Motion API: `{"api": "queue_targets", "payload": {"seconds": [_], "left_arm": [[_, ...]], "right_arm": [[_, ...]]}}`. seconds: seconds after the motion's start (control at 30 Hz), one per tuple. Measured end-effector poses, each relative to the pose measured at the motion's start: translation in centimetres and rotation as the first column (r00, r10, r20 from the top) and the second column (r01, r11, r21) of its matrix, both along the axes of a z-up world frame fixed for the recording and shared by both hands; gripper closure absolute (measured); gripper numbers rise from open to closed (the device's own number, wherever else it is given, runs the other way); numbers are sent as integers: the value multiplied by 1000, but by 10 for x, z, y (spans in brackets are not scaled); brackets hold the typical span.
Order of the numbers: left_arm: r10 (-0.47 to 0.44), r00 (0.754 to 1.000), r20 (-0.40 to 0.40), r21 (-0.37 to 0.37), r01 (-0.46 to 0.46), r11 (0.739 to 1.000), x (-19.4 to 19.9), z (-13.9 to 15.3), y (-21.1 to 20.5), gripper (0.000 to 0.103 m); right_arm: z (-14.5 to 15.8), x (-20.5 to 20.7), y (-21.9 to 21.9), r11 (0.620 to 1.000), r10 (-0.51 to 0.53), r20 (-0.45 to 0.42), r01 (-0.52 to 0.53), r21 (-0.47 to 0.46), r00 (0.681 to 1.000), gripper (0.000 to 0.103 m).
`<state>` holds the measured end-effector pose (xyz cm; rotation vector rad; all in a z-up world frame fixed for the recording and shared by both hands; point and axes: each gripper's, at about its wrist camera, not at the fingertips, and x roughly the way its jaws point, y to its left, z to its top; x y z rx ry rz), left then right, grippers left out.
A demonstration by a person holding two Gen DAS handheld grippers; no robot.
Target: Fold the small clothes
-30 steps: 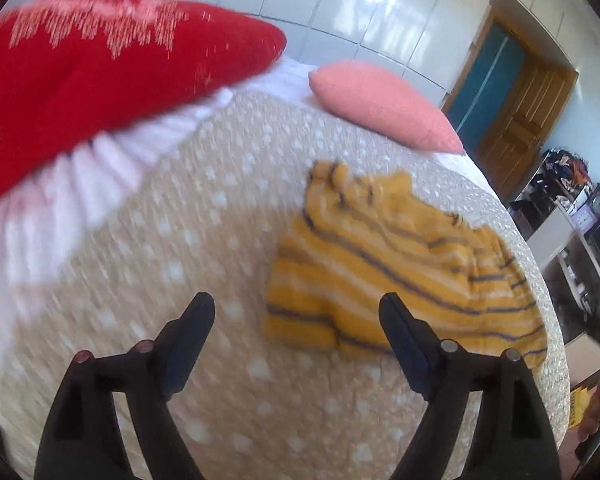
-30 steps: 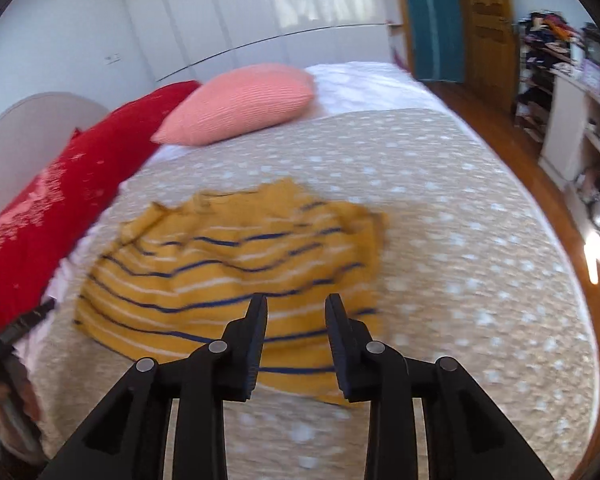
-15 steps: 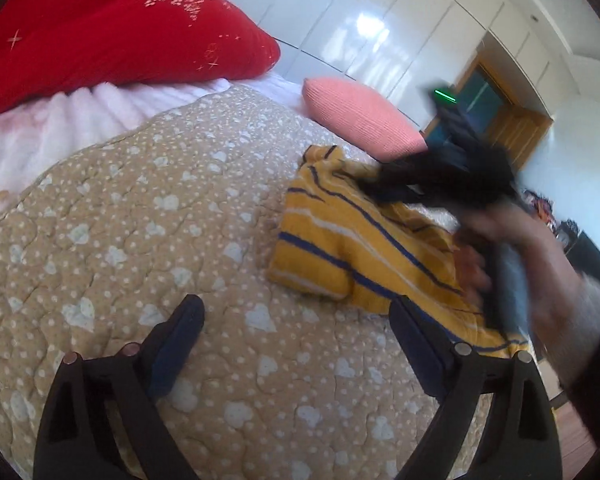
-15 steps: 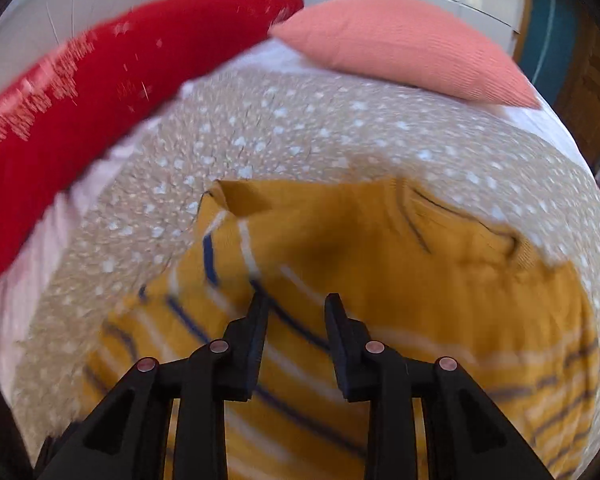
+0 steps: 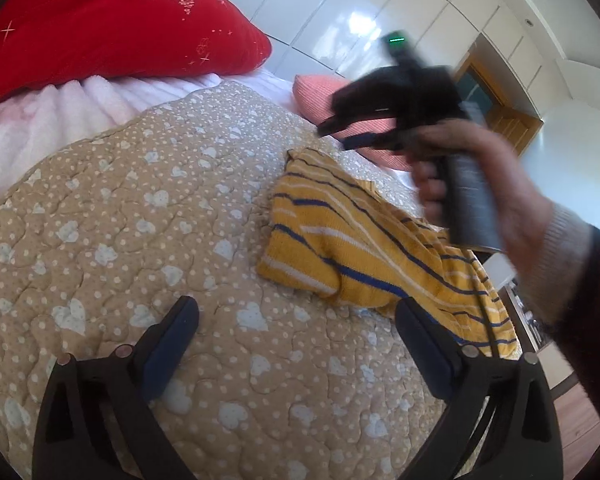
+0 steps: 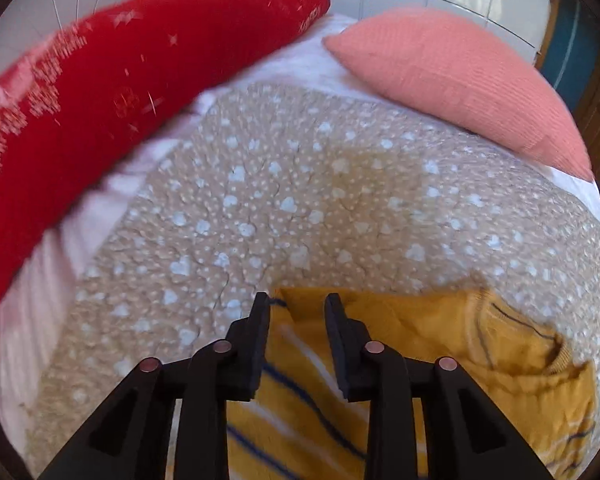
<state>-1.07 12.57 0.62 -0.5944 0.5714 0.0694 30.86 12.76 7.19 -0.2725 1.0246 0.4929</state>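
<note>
A small yellow sweater [image 5: 360, 248] with blue and white stripes lies crumpled on the quilt. My left gripper [image 5: 296, 314] hovers low over the quilt just short of the sweater's near edge. Its jaws are opening wide, with only quilt between them. A person's hand [image 5: 460, 184] holds my right gripper [image 5: 340, 134] in the air above the sweater's far end. In the right wrist view the right gripper [image 6: 297, 306] points down at the sweater [image 6: 440, 344]. Its jaws are opening, the sweater's corner shows in the gap, and the pads do not press on it.
The beige quilt [image 5: 140, 220] with white hearts covers the bed. A red pillow [image 5: 100, 20] and a pink pillow [image 6: 452, 76] lie at the head on a white sheet [image 5: 40, 120]. White wardrobe doors [image 5: 380, 12] and a wooden door stand beyond.
The right gripper swept across the sweater to its corner near the pillows, and its jaws widened. The left gripper sank toward the quilt and spread wider; the hand holding the right gripper came into its view.
</note>
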Motion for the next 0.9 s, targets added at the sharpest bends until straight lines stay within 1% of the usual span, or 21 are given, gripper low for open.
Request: {"api": "queue_targets", "payload": {"seconds": [0.1, 0.13, 0.2, 0.27, 0.3, 0.33, 0.4, 0.47, 0.5, 0.6, 0.67, 0.73, 0.83, 0.9], "left_arm": [[-4, 1000, -5, 8, 4, 1000, 1, 0, -2, 2], [-1, 1000, -7, 8, 1, 1000, 2, 0, -2, 2], [1, 1000, -6, 13, -1, 1000, 2, 0, -2, 2], [2, 1000, -1, 19, -2, 1000, 1, -1, -3, 2], [3, 1000, 2, 22, -3, 1000, 1, -2, -4, 2], [4, 1000, 1, 26, -4, 1000, 1, -2, -5, 2], [6, 1000, -5, 34, -6, 999, 1, -2, -6, 2], [7, 1000, -13, 41, -7, 999, 2, -3, -8, 2], [9, 1000, -20, 45, -8, 999, 2, -3, -9, 2], [12, 999, -49, 66, -9, 998, 6, -3, -11, 2], [12, 998, -60, 80, -7, 997, 7, -3, -12, 2], [11, 998, -68, 89, -4, 996, 9, -3, -13, 2], [12, 995, -94, 105, -2, 994, 13, -4, -14, 2], [16, 993, -114, 127, -1, 992, 16, -4, -16, 2]], "right_arm": [[30, -14, -43, 999, -37, 40, 35, 28, 999, 48], [42, -21, -72, 997, -65, 45, 63, 49, 997, 48], [57, -25, -109, 992, -114, 54, 110, 67, 992, 48], [72, -37, -162, 979, -186, 67, 179, 97, 980, 48], [80, -47, -200, 968, -240, 88, 231, 95, 967, 46], [86, -53, -223, 963, -266, 107, 258, 79, 958, 45], [91, -73, -272, 952, -304, 170, 306, 12, 938, 44], [90, -95, -318, 928, -335, 235, 363, -85, 912, 41], [86, -110, -346, 909, -357, 259, 398, -126, 898, 41], [72, -138, -400, 877, -412, 258, 457, -148, 874, 38], [60, -153, -422, 862, -446, 250, 488, -139, 859, 38], [48, -169, -441, 855, -479, 230, 510, -94, 847, 38], [25, -176, -452, 850, -510, 198, 526, -33, 837, 38], [16, -176, -453, 839, -528, 198, 544, -31, 826, 38]]}}
